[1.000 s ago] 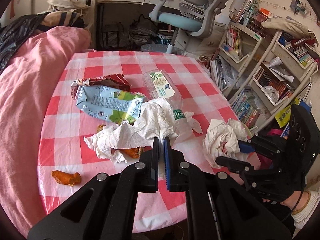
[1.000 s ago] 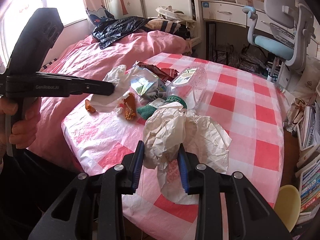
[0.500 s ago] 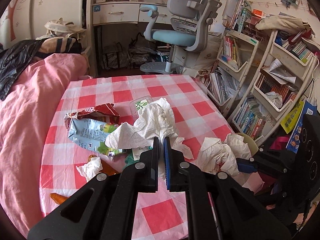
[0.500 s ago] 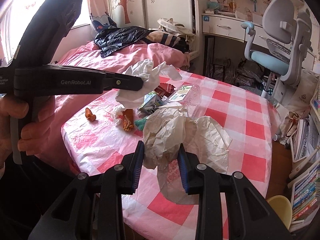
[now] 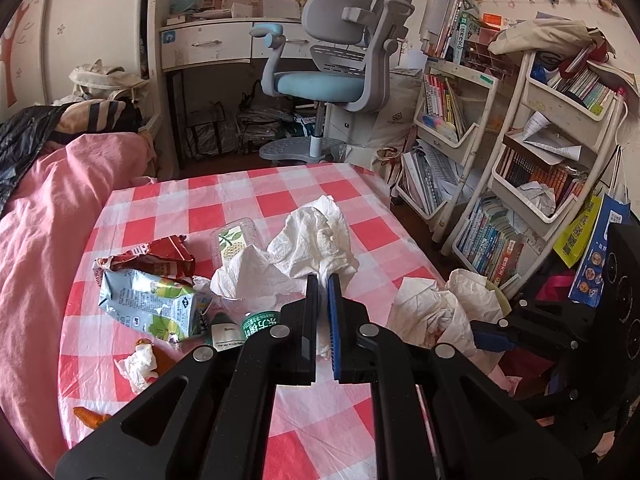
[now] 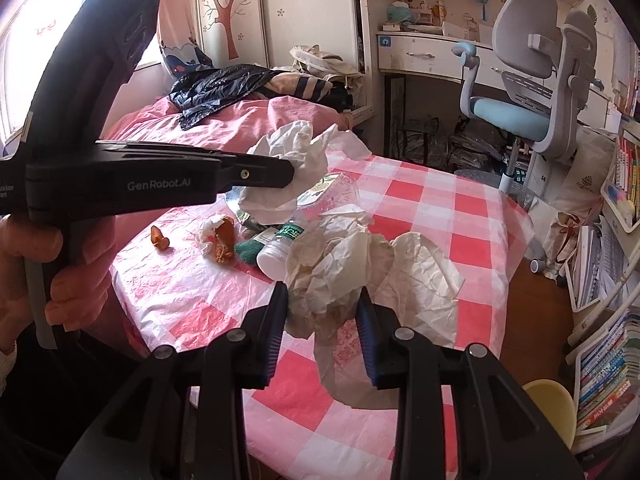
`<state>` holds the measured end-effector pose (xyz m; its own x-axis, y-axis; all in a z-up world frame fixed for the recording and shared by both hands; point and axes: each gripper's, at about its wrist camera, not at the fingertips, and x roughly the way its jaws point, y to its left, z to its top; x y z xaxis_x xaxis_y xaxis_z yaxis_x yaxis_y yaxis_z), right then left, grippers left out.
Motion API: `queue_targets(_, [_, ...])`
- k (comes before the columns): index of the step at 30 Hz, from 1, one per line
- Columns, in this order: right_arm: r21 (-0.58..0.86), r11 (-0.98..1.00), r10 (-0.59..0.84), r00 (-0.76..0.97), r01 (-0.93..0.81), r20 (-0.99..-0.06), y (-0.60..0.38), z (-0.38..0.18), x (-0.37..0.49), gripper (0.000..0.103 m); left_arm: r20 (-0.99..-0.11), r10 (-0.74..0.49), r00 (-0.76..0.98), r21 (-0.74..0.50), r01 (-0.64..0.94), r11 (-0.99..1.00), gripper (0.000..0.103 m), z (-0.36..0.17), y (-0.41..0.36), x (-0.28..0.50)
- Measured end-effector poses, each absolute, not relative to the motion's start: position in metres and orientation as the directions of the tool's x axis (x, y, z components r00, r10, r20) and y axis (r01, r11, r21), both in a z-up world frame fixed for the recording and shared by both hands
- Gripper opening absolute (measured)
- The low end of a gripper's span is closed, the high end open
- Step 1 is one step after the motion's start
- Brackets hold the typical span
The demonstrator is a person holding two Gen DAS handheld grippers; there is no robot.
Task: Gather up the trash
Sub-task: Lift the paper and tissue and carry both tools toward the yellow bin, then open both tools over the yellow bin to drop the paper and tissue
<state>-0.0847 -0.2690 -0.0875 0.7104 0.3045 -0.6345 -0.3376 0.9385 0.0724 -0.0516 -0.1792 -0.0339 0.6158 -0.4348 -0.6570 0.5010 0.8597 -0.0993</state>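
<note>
- Left wrist view: left tool (image 5: 322,280) clamped tight on a white tissue (image 5: 308,248), now lifted clear of the bench (image 5: 280,192), higher than a second ago. At lower left, carton (image 5: 150,306), red wrapper (image 5: 160,258), bottle (image 5: 256,322) and orange scraps (image 5: 90,416) left lying. At right, crumpled paper (image 5: 436,312) pinched in the right tool (image 5: 490,338).
- Right wrist view: right tool (image 6: 322,312) closed on crumpled paper (image 6: 340,264), raised as before; left tool (image 6: 294,172) at upper centre carrying the tissue (image 6: 292,156) above the pile. Yellow bin (image 6: 550,404) at lower right, likely next stop for both loads.
</note>
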Motion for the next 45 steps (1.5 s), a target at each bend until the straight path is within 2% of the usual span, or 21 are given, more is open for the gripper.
queue_targets(16, [0.084,0.959,0.257,0.708,-0.27,-0.657,-0.292,-0.098,-0.08,0.034,-0.631,-0.424,0.649,-0.117,0.461,0.88,0.006,-0.03,-0.185,-0.042])
queue_targets(33, [0.001,0.942,0.237,0.665,-0.335,-0.708,-0.248,-0.116,-0.071,0.035,-0.596,-0.408,0.692,-0.159,0.396,0.904,0.006,-0.012,-0.143,-0.035])
queue_targets(39, [0.051,0.957,0.242,0.691,-0.285,-0.681,-0.261,-0.098,-0.063,0.035,-0.584,-0.416,0.697,-0.174,0.393,0.903,0.006,-0.007,-0.134,-0.034])
queue_targets(45, [-0.003,0.961,0.207,0.728,-0.276,-0.653,-0.278,-0.073,-0.063,0.035,-0.587,-0.433,0.685,-0.183,0.409,0.894,0.006,-0.01,-0.14,-0.034])
